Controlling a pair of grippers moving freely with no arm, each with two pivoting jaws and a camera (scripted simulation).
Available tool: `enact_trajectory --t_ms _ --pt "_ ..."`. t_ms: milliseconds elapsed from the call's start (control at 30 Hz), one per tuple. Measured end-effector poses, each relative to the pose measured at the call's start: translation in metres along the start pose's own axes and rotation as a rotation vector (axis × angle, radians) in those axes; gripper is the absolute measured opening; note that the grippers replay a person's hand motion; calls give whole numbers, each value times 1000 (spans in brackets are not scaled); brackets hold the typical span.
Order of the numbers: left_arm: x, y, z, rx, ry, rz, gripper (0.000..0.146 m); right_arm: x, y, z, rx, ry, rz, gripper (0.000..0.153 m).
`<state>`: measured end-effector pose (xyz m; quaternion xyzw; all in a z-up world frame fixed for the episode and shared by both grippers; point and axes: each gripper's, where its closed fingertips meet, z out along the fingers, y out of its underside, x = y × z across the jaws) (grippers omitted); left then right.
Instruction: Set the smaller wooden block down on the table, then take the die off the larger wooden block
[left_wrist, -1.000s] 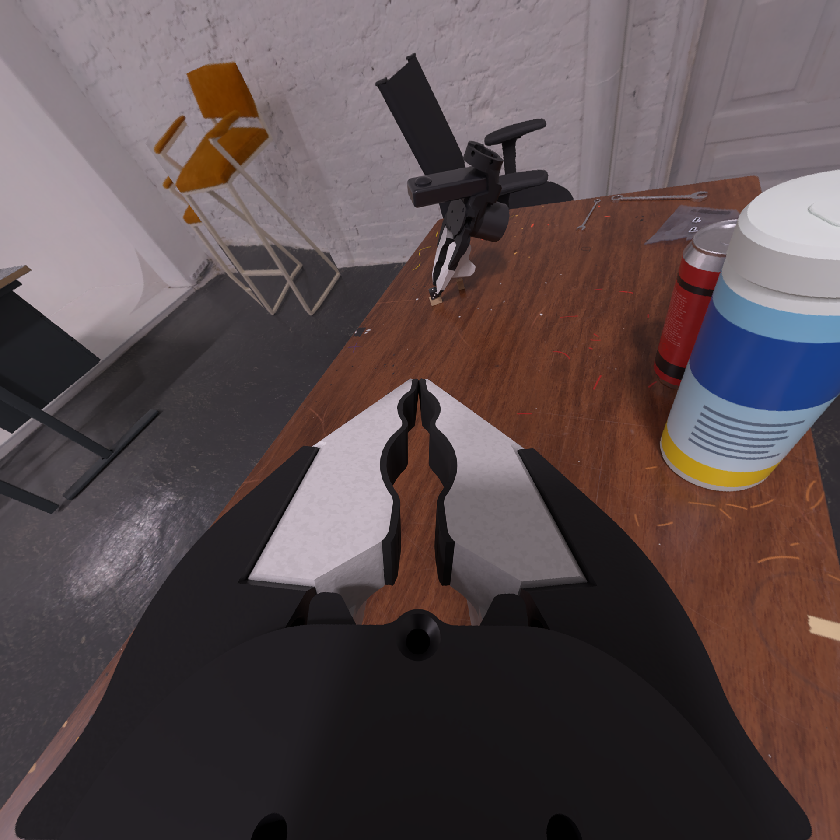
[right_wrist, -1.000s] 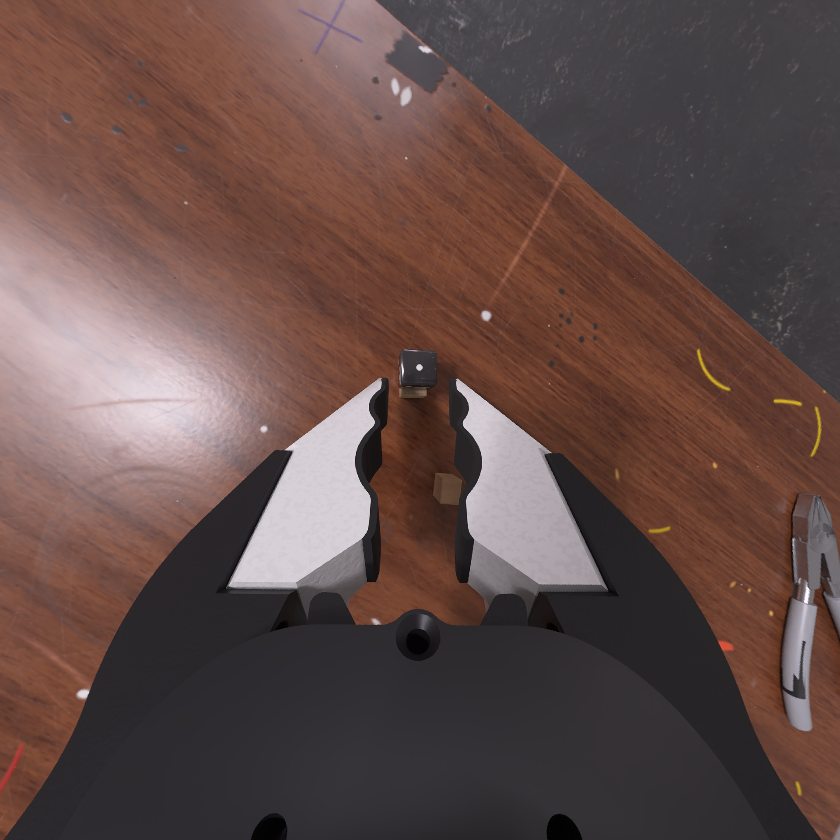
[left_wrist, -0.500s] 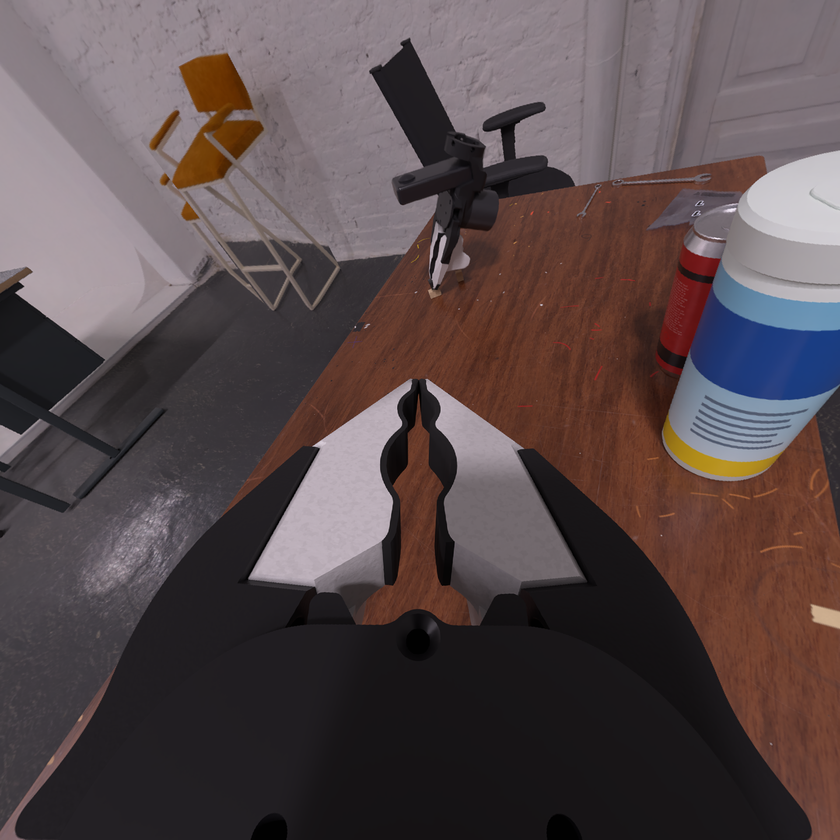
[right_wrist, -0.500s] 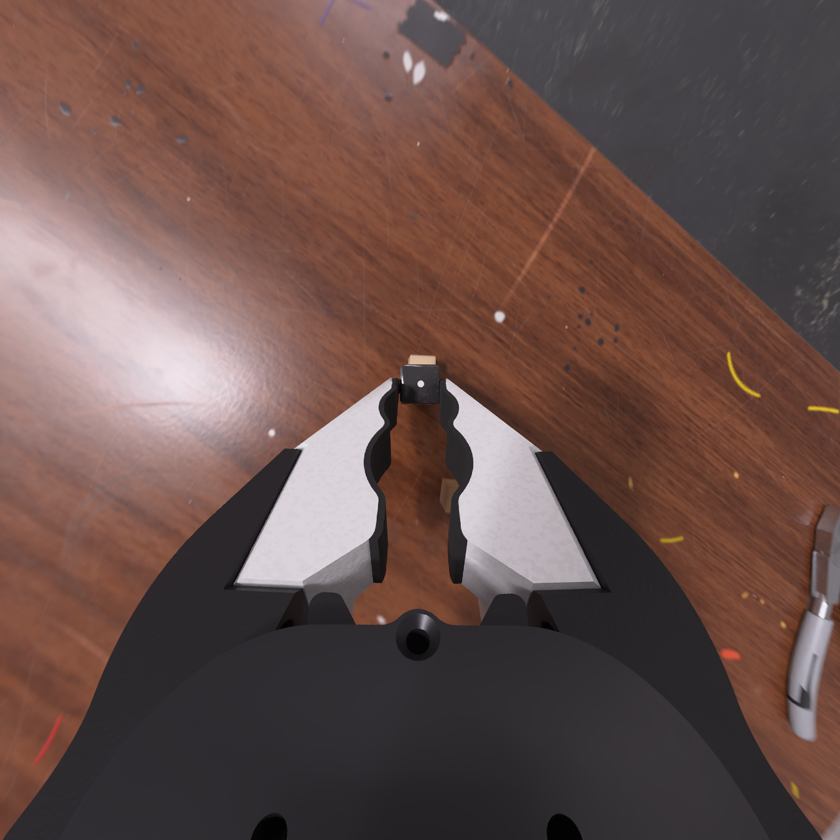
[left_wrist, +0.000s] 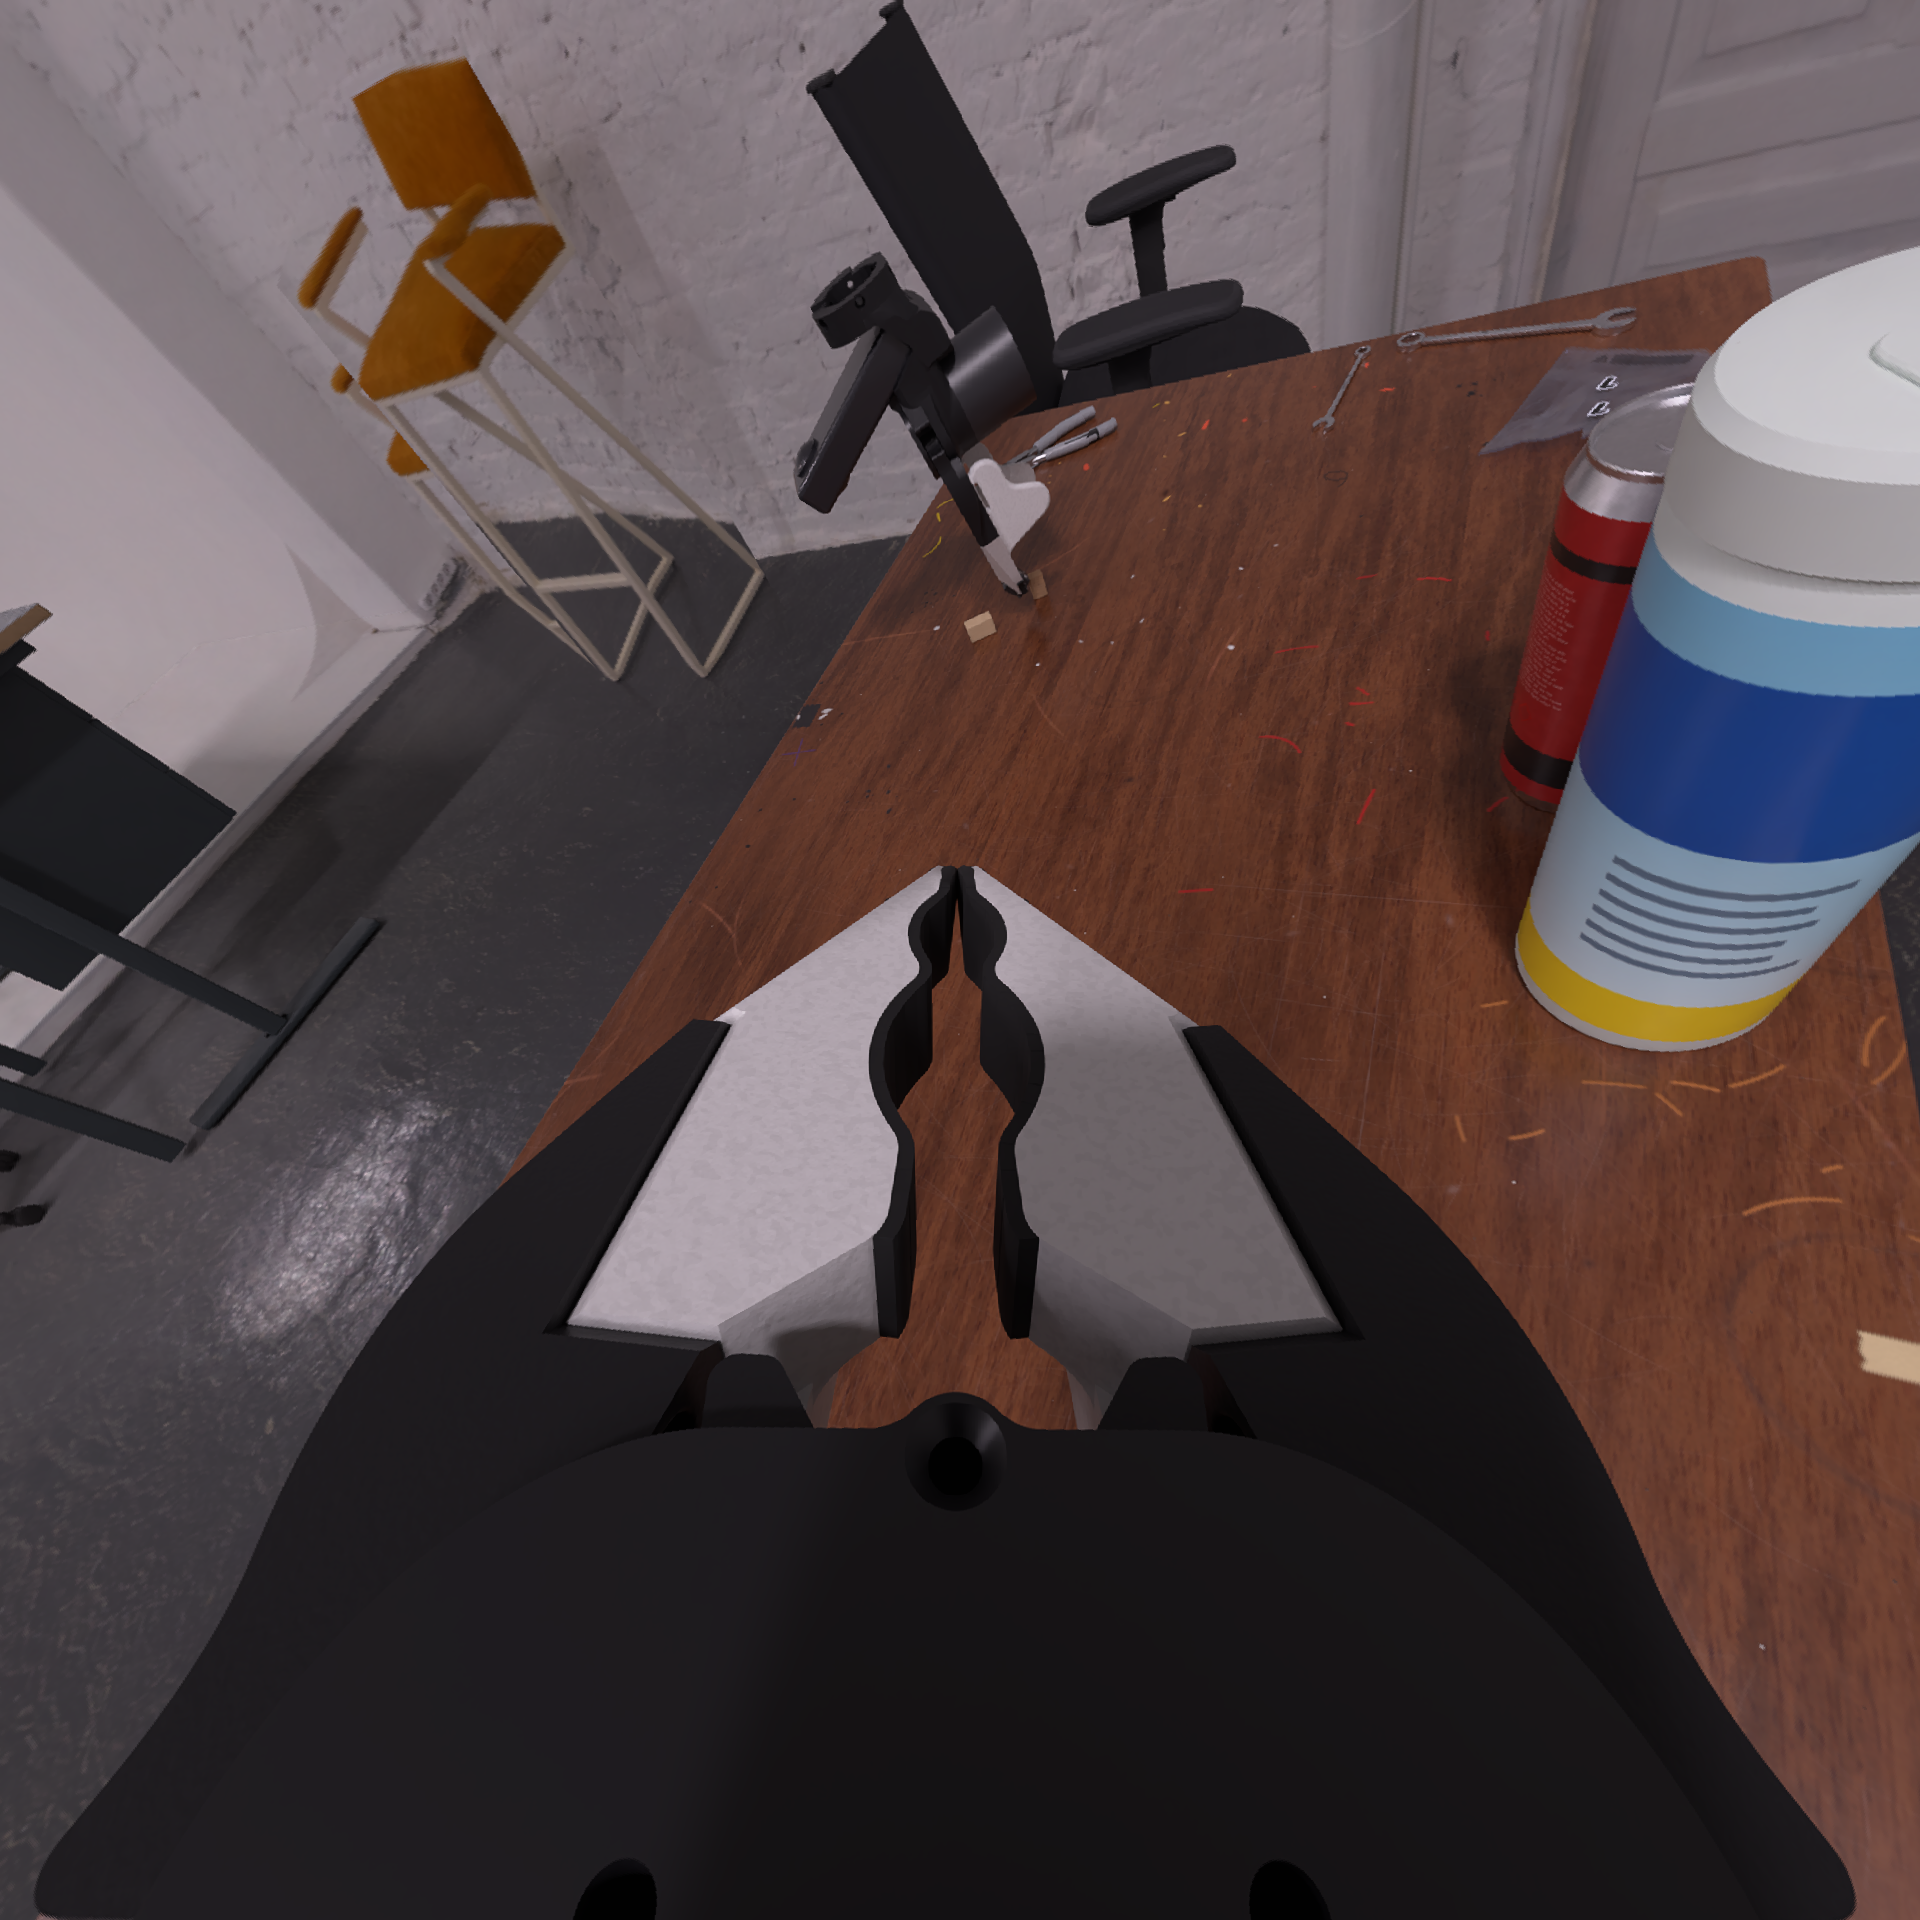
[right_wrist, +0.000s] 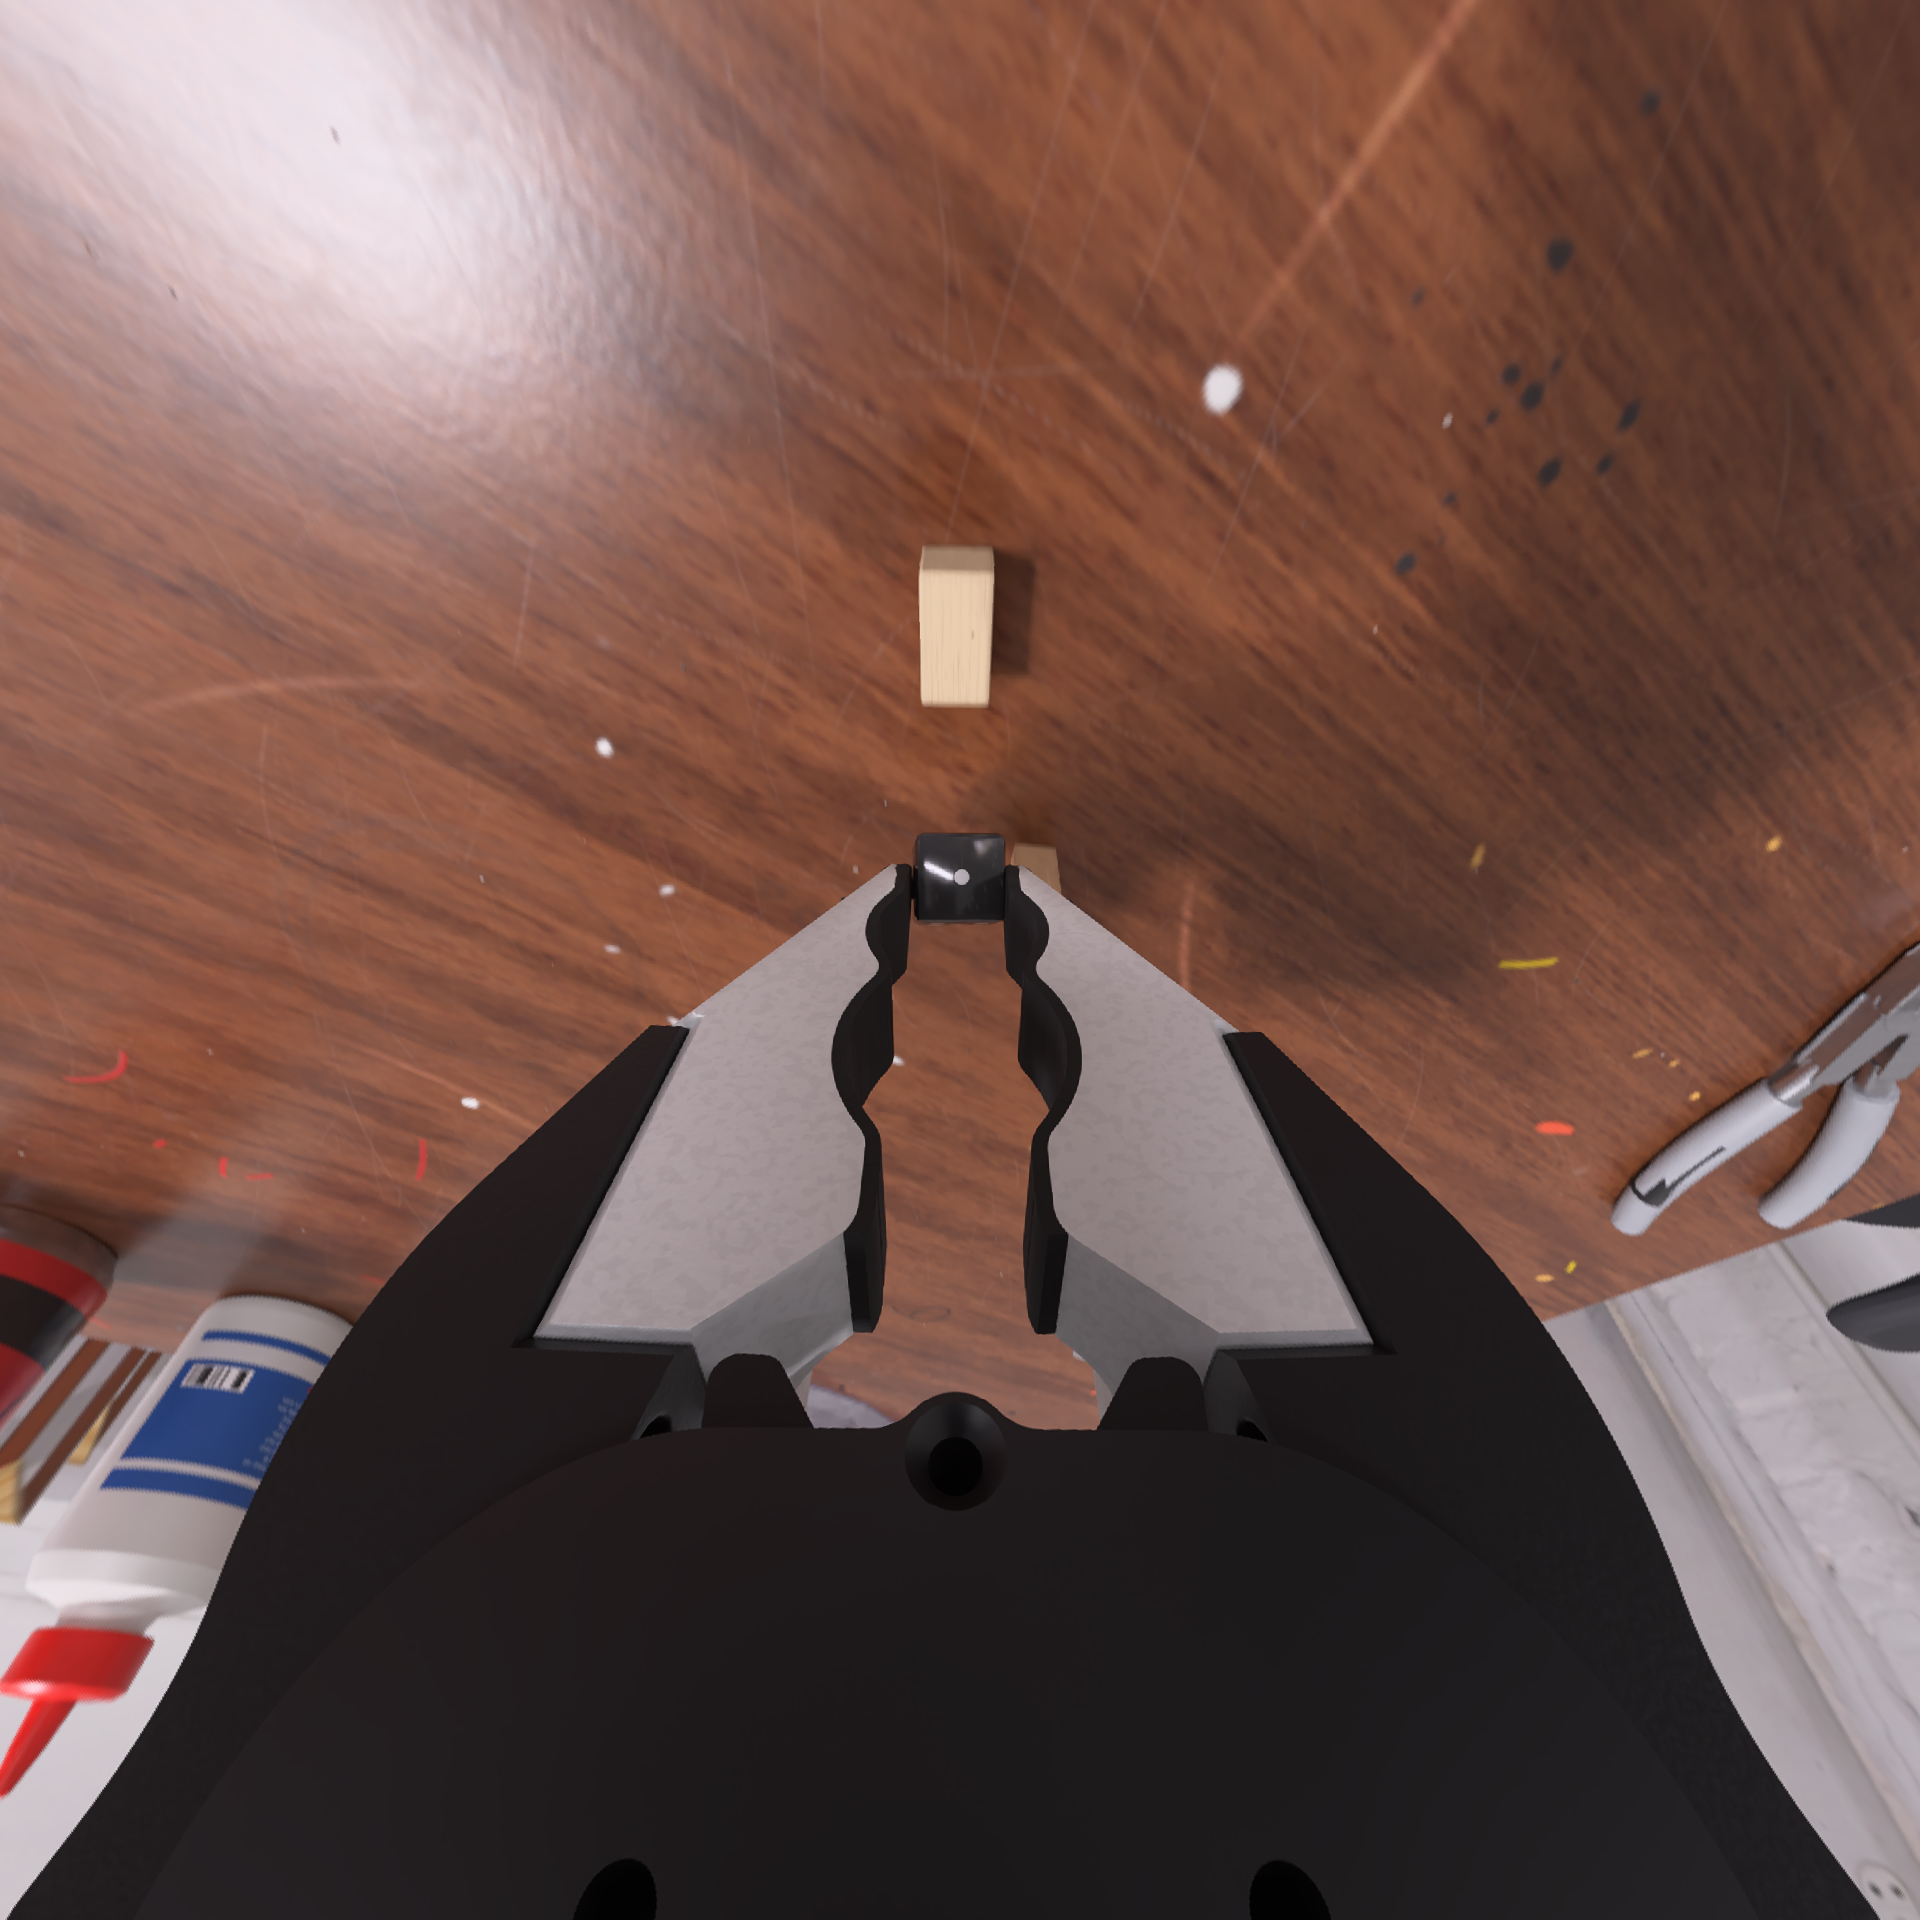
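My right gripper is shut on the black die, held at its fingertips. The larger wooden block stands bare on the table, a short way ahead of the die. The smaller wooden block lies on the table, peeking out beside the right fingertip. In the left wrist view the right gripper tilts down near the far left edge, with the two blocks at its tips. My left gripper is shut and empty, low over the table's near left part.
A large white-lidded canister and a red can stand at the right. Pliers, wrenches and a glue bottle lie on the table. The table's left edge drops to the floor. A black office chair stands behind.
My right gripper closed on the die, took it off the larger block and tilted back, so the block now stands bare ahead. The left gripper stayed shut and shifted slightly.
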<state>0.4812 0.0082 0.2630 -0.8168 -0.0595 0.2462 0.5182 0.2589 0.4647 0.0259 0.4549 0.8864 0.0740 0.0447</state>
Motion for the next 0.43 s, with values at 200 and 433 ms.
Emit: enact_trajectory --t_ms 200,433 --pt "-1 0 0 0 -1 -2 0 -1 -12 2 27 14 -16 17" --pt "-1 1 1 -2 2 -3 0 -2 -18 6 83 -5 -21 17"
